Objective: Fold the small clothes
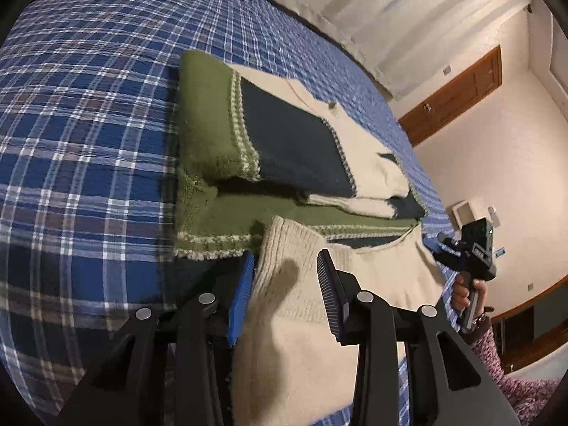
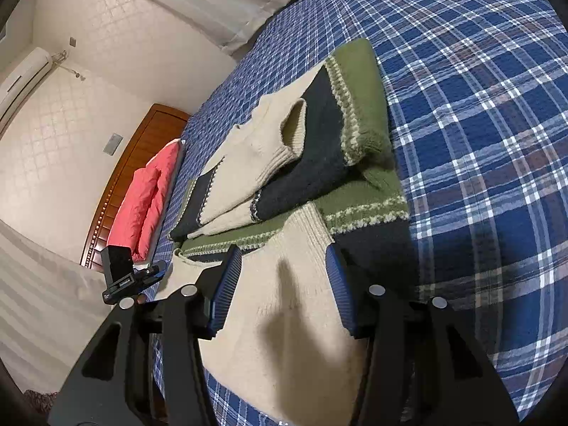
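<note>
Left wrist and right wrist views of a knitted sweater (image 1: 284, 142) lying partly folded on a bed with a blue plaid bedspread (image 1: 88, 124). The sweater is banded in green, navy and cream; one side has been laid over the body, and its cream sleeve (image 2: 269, 142) rests on top with the ribbed cuff opening toward the green hem.

Left gripper (image 1: 285, 298): jaws spread wide, one finger on each side of a second cream sleeve (image 1: 294, 284) that lies flat on the near part of the garment. The pads stand apart from the cloth and grip nothing.

Right gripper (image 2: 280, 287): jaws likewise spread wide, straddling the same cream sleeve (image 2: 284, 301) from the opposite side, with nothing between the pads. In the left wrist view this gripper (image 1: 440, 245) appears at the far right edge of the bed, held by the person's hand (image 1: 465, 291).

Surroundings: a pink pillow (image 2: 145, 198) lies against a wooden headboard (image 2: 117, 177) at the left of the right wrist view; no container is visible in either view.
</note>
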Demonstrator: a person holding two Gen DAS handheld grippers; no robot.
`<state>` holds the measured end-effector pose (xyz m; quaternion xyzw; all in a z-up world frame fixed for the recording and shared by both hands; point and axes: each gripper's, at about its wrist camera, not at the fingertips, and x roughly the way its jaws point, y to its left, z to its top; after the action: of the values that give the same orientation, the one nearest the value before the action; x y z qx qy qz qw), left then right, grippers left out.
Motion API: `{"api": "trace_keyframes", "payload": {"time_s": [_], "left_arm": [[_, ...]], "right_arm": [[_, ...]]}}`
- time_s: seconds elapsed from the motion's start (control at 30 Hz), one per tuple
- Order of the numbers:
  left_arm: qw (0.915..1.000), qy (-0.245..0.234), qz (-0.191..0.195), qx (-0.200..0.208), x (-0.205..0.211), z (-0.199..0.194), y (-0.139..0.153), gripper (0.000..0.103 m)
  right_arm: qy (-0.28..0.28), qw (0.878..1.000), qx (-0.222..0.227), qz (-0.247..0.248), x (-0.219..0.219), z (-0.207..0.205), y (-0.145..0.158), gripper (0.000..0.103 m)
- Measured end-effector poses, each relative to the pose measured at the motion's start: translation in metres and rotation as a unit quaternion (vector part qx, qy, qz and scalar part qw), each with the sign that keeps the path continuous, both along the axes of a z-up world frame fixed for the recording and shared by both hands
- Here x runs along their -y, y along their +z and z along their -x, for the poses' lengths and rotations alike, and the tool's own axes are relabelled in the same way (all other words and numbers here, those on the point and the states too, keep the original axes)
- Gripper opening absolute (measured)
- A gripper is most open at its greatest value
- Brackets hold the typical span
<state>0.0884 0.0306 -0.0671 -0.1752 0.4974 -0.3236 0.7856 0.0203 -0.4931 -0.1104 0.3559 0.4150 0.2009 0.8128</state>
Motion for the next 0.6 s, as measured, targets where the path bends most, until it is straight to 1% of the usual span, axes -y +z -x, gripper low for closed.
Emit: {"api": "trace_keyframes", "payload": {"time_s": [0.07, 0.13, 0.3, 0.4, 0.47, 0.6], "left_arm": [[1.0000, -0.002, -0.001, -0.008, 0.0007, -0.0030, -0.0042, 0.038], [0.9998, -0.005, 0.008, -0.015, -0.0017, -0.0042, -0.0077, 0.038], [0.9997, -0.011, 0.015, -0.015, -0.0044, -0.0037, -0.0087, 0.038], [0.9997, -0.021, 0.008, -0.010, -0.0036, -0.0008, -0.0059, 0.038], [0.9996, -0.028, 0.001, -0.005, -0.0006, 0.0006, -0.0039, 0.038], [0.9996, -0.027, -0.012, -0.001, 0.0037, -0.0010, -0.0038, 0.038]], "right_arm": [[-0.002, 1.000, 0.000, 0.001, 0.0010, -0.0013, 0.0003, 0.049], [-0.005, 1.000, 0.001, 0.003, 0.0025, -0.0016, 0.0010, 0.049], [0.003, 1.000, -0.002, -0.005, 0.0047, 0.0000, -0.0036, 0.050], [0.014, 1.000, -0.001, -0.010, 0.0029, -0.0001, -0.0035, 0.050], [0.020, 1.000, 0.000, -0.004, 0.0015, -0.0001, -0.0021, 0.050], [0.014, 1.000, 0.000, 0.006, 0.0011, -0.0043, -0.0002, 0.050]]}}
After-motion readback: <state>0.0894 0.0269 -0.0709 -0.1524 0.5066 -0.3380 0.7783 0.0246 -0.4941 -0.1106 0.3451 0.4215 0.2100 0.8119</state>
